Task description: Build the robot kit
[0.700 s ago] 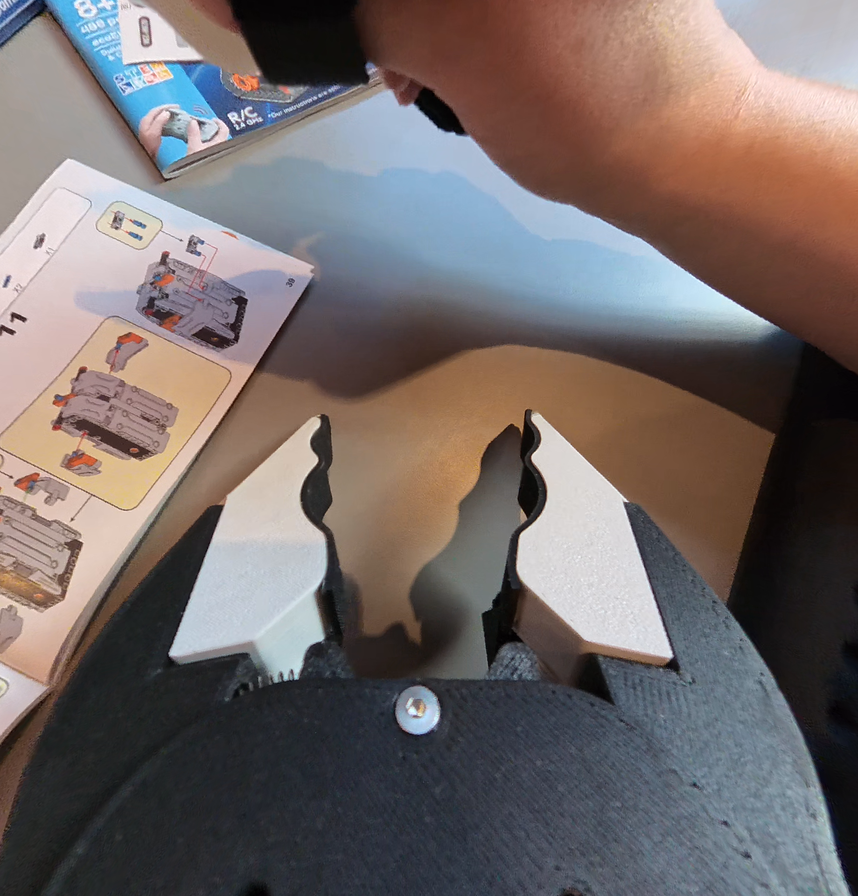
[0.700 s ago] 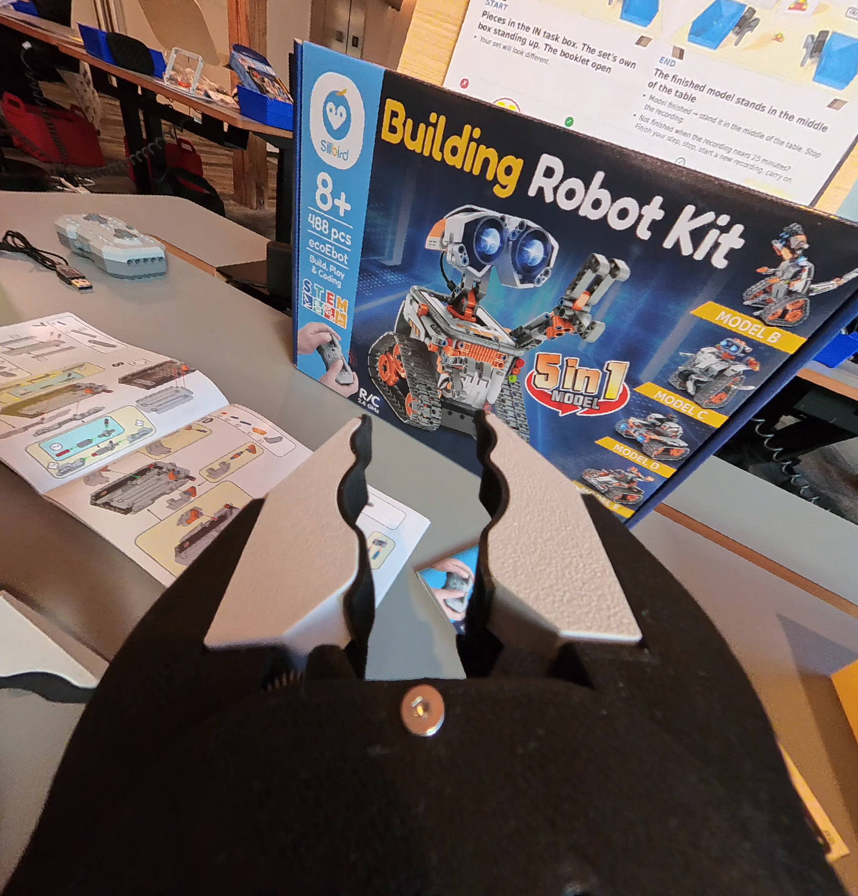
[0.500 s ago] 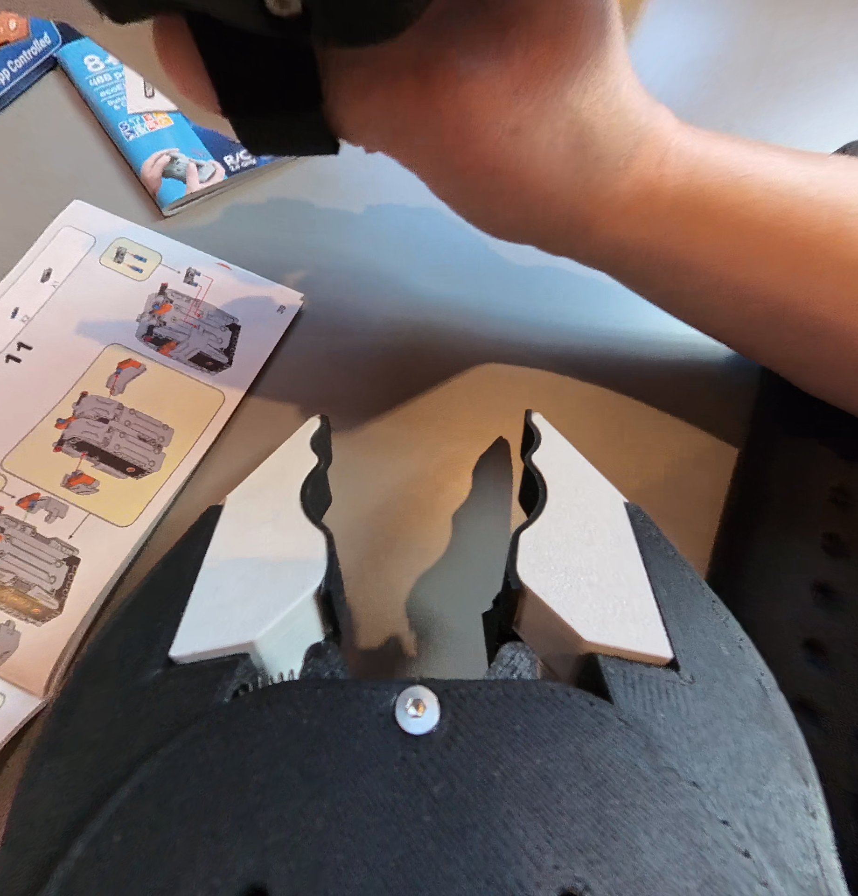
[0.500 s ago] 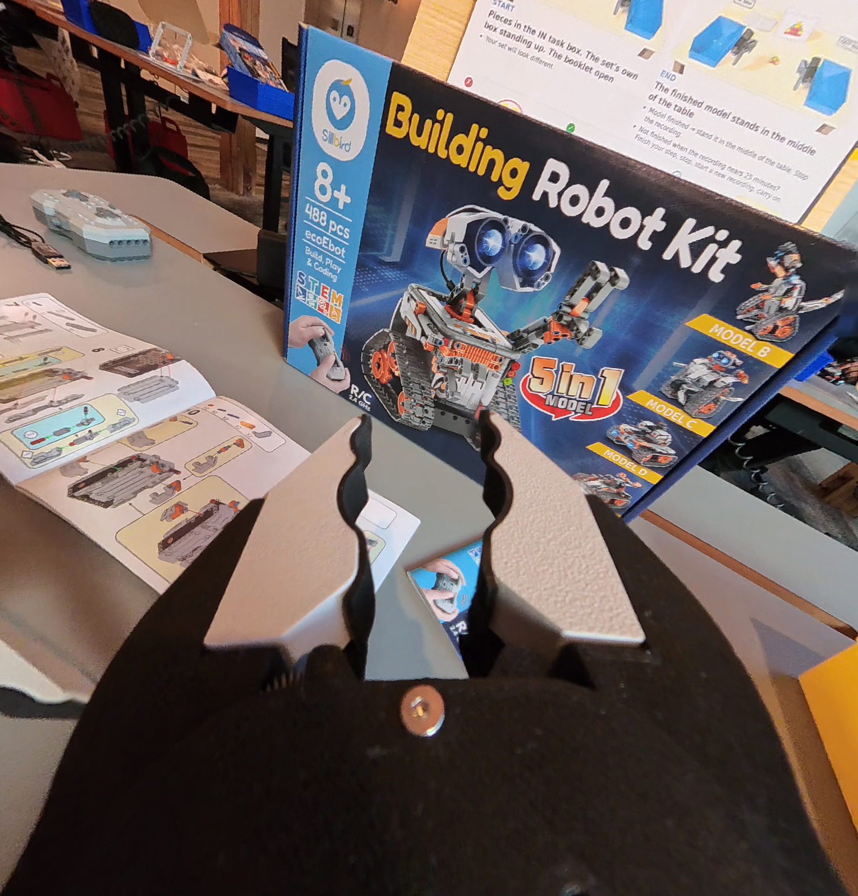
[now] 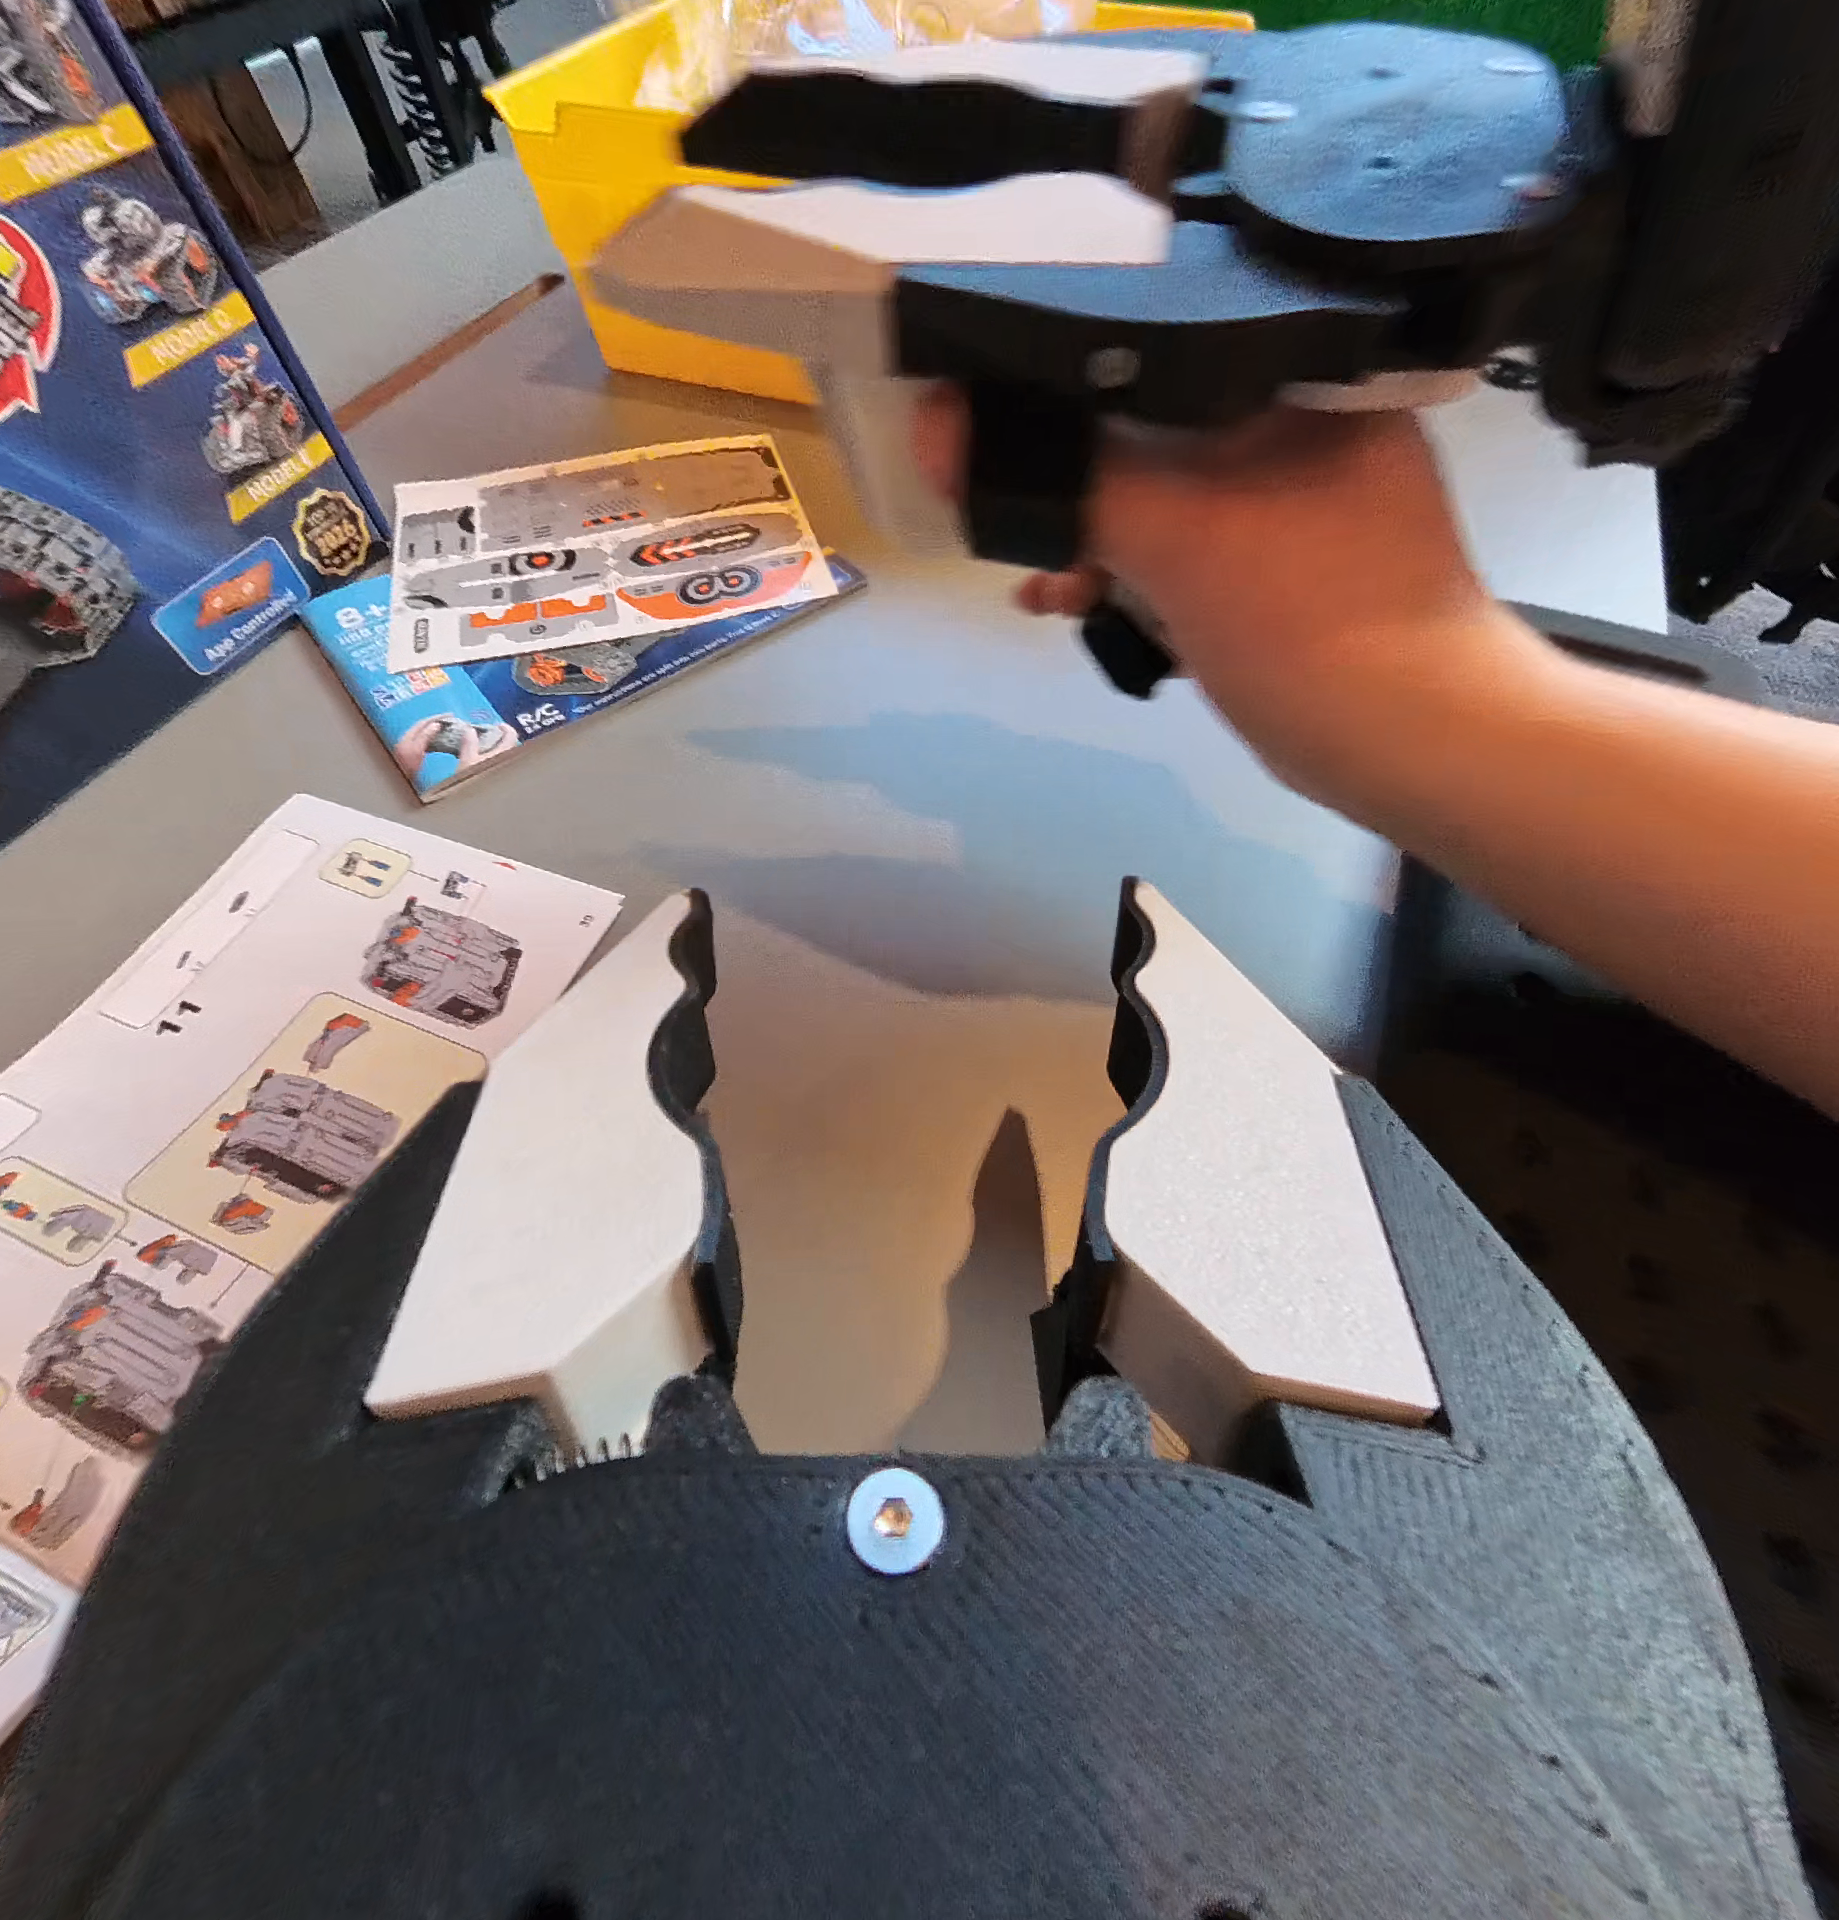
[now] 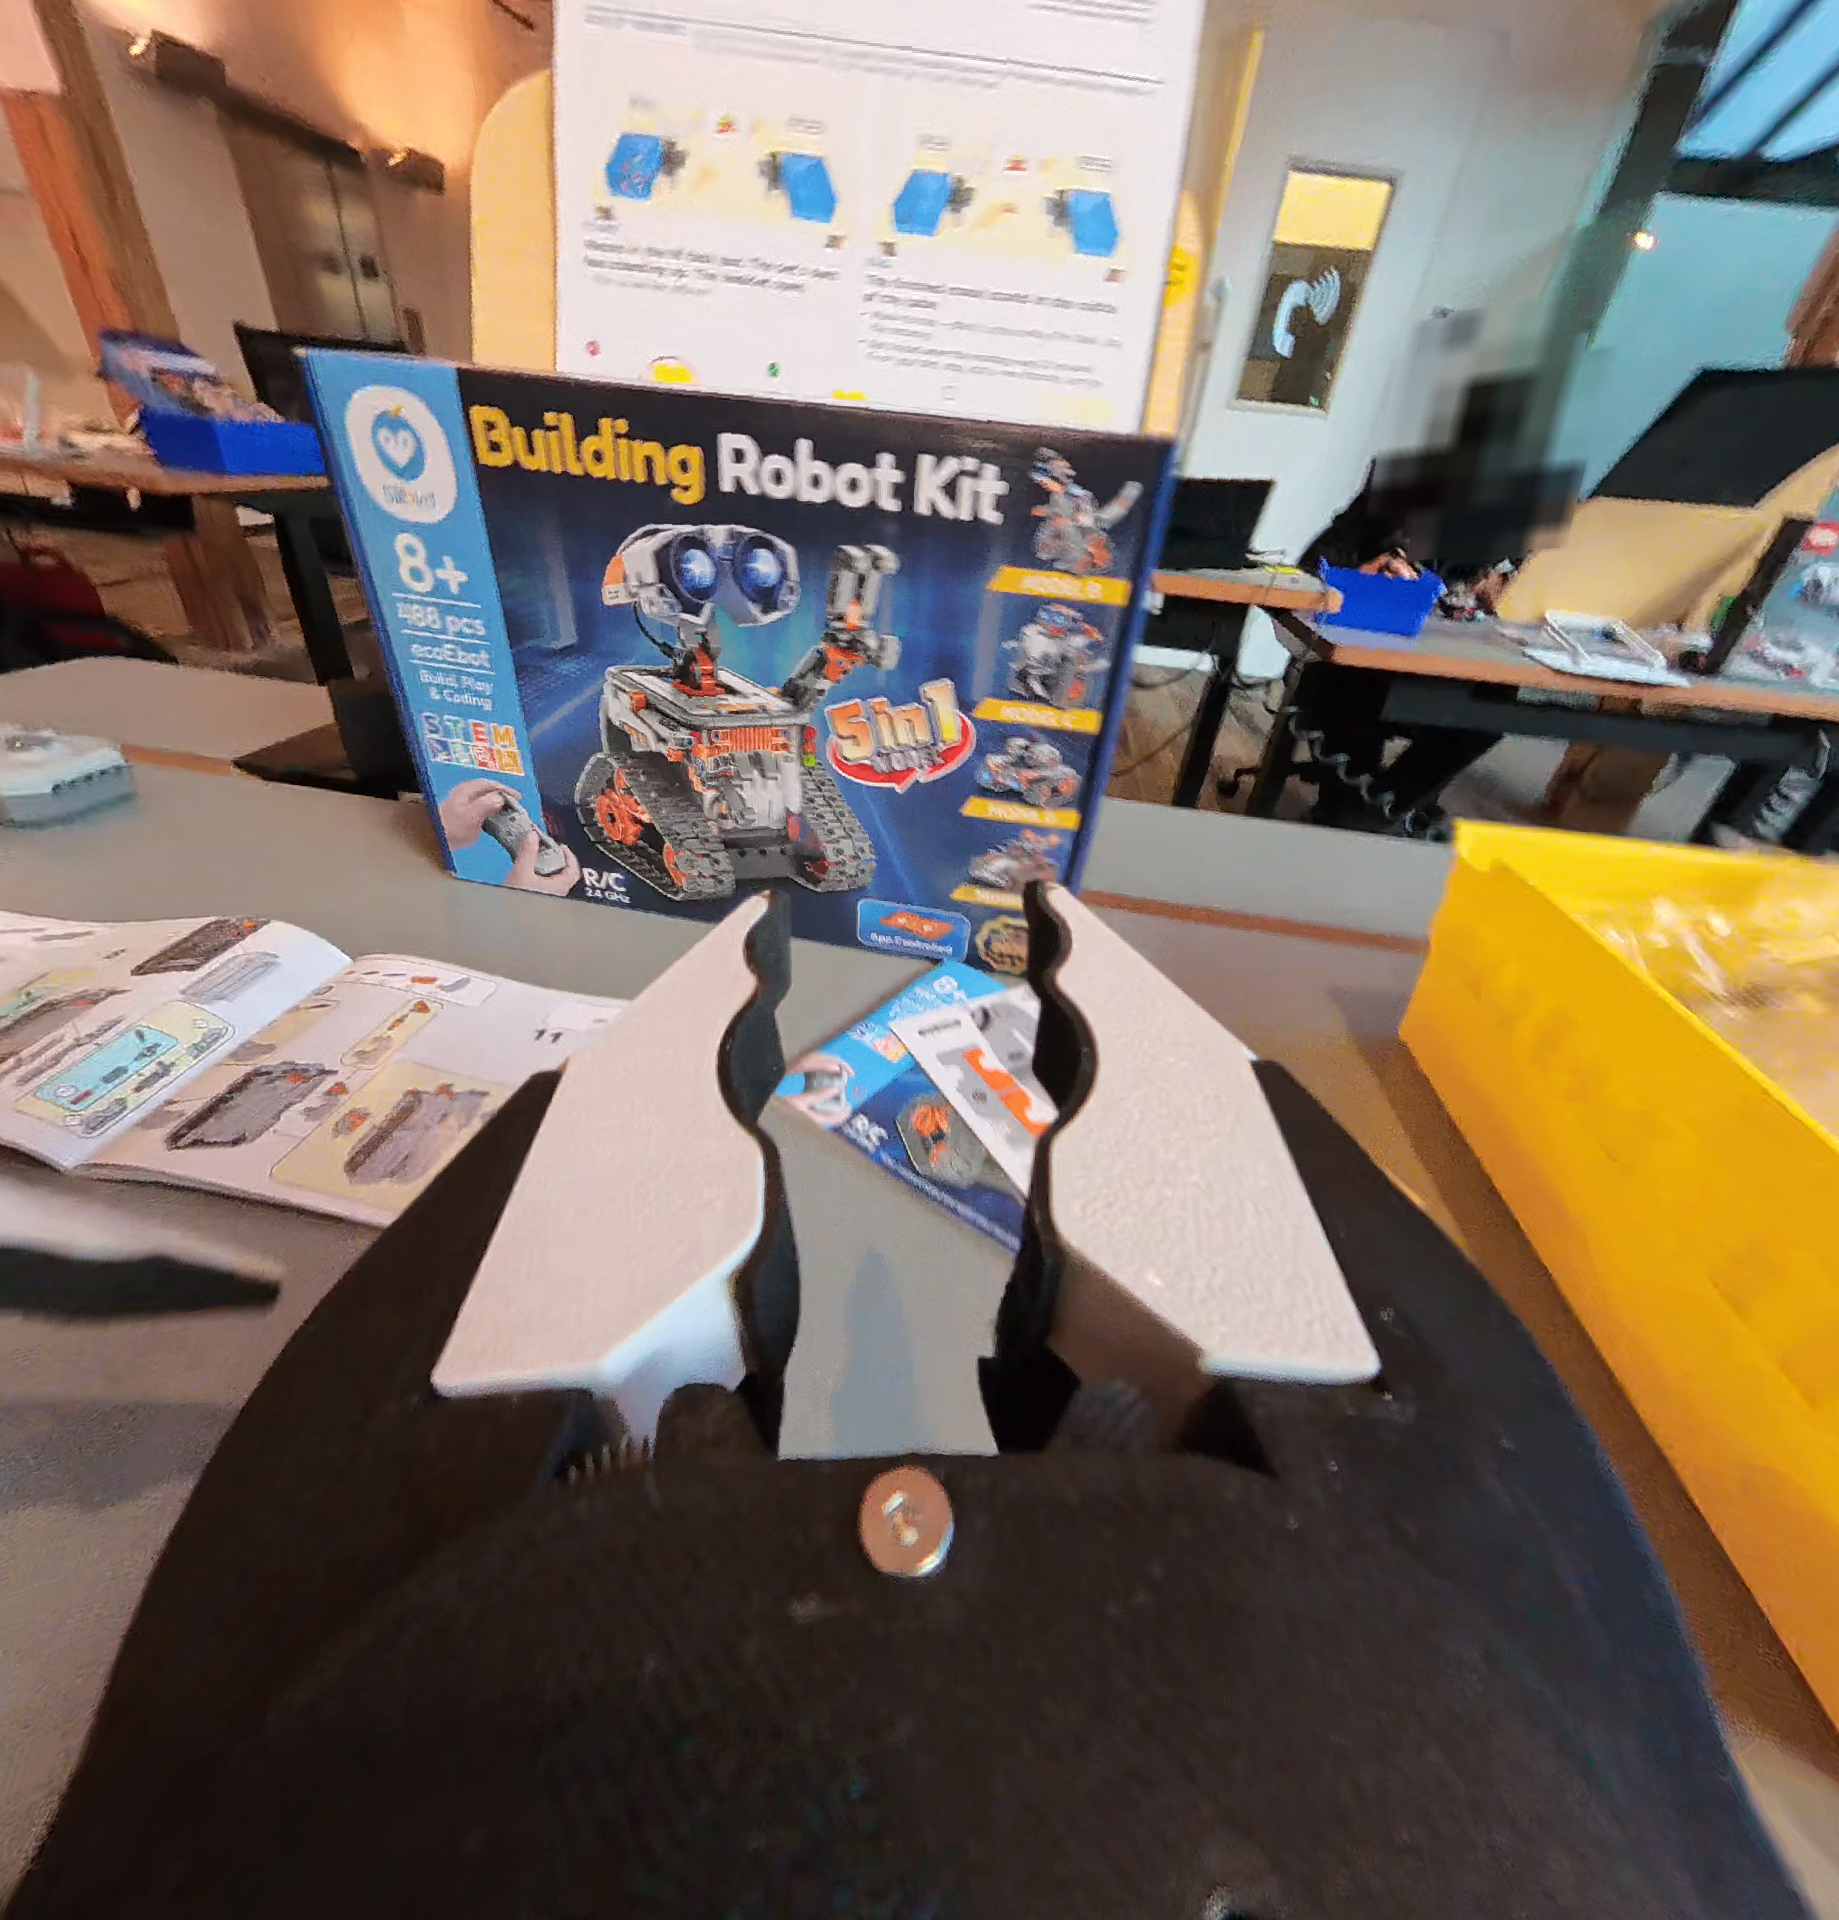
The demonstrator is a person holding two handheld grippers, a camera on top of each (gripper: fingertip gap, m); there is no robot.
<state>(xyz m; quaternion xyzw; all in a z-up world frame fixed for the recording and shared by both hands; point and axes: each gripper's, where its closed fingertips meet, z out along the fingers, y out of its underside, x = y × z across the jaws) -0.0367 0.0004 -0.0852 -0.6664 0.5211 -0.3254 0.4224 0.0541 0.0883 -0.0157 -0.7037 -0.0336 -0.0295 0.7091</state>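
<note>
Far left, a grey controller-like unit (image 6: 37,774) sits on the grey tabletop (image 6: 271,862). Next, open instruction booklet (image 5: 219,1122) lies flat, its near corner just beside the left gripper (image 5: 910,935). L fingers spread apart w/ nothing between, over bare tabletop. Behind the booklet, robot kit box (image 6: 749,644) stands upright at the back edge. In front of box, a small blue booklet (image 5: 541,675) w/ a sticker sheet (image 5: 603,551) lying on top. Right gripper (image 6: 904,914) is held above the tabletop by a hand (image 5: 1279,561), pointing toward the box; R fingers apart, nothing in them, the blue booklet showing through the gap. Far right, yellow bin (image 6: 1642,1164) rests on the tabletop, contents blurred, can't tell what. Behind the box, a white poster (image 6: 873,197); more desks in bkgd.
</note>
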